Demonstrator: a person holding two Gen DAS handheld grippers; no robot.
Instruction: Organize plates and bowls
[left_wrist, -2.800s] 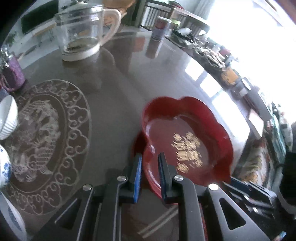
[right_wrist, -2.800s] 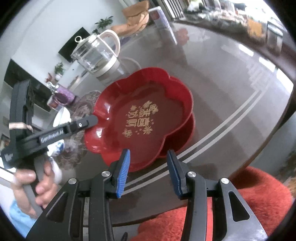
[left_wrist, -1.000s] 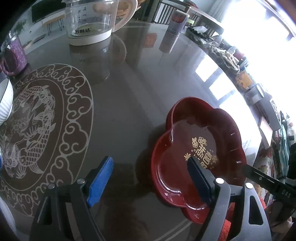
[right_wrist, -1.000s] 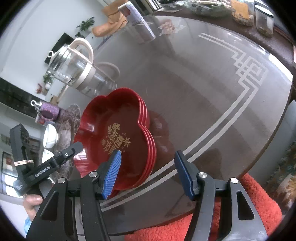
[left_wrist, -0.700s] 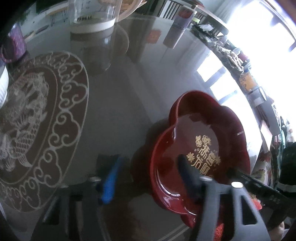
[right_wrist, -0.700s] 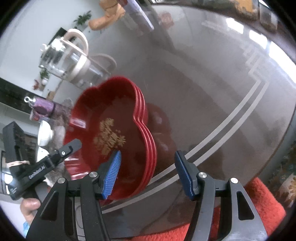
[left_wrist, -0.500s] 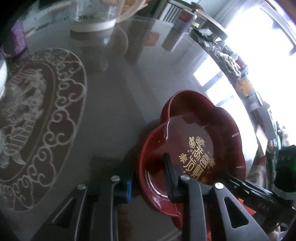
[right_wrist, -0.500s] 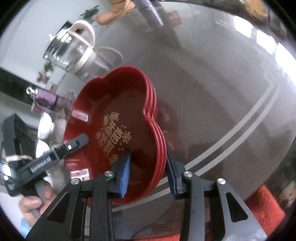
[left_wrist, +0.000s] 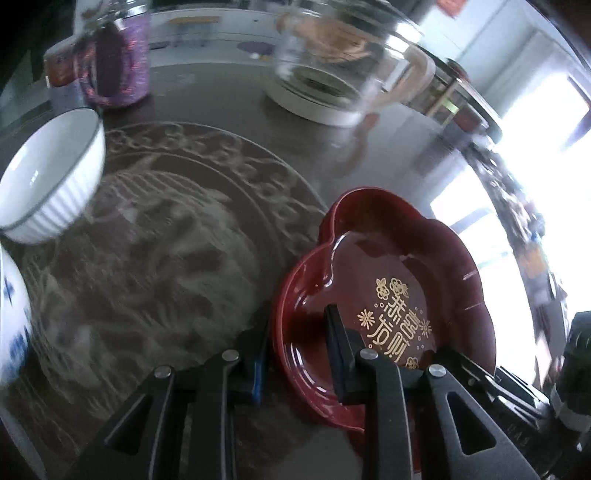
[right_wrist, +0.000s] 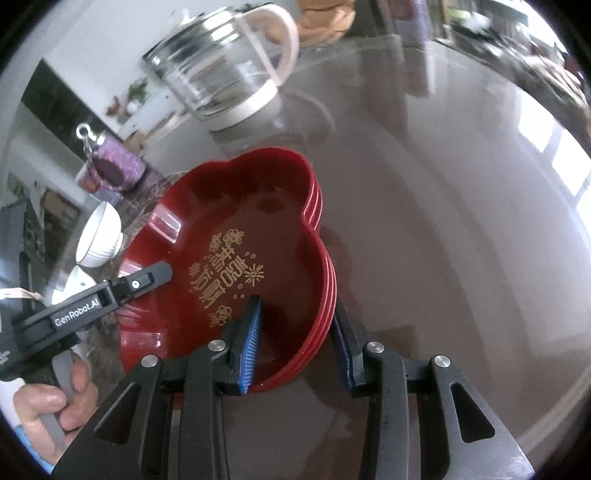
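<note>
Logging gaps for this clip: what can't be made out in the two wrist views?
- Red plates: stack's underside hidden; contact with table unclear.
- Blue-patterned dish: left wrist, cut by edge.
- Glass kettle: left wrist, blurred, top cropped.
- Window-side clutter: overexposed, unreadable.

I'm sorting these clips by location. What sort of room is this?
Probably a home dining room: a large glossy table holding a glass kettle, a white ribbed bowl and stacked red flower-shaped plates.

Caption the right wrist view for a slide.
Both grippers clamp opposite rims of stacked red plates beside a glass kettle.
</note>
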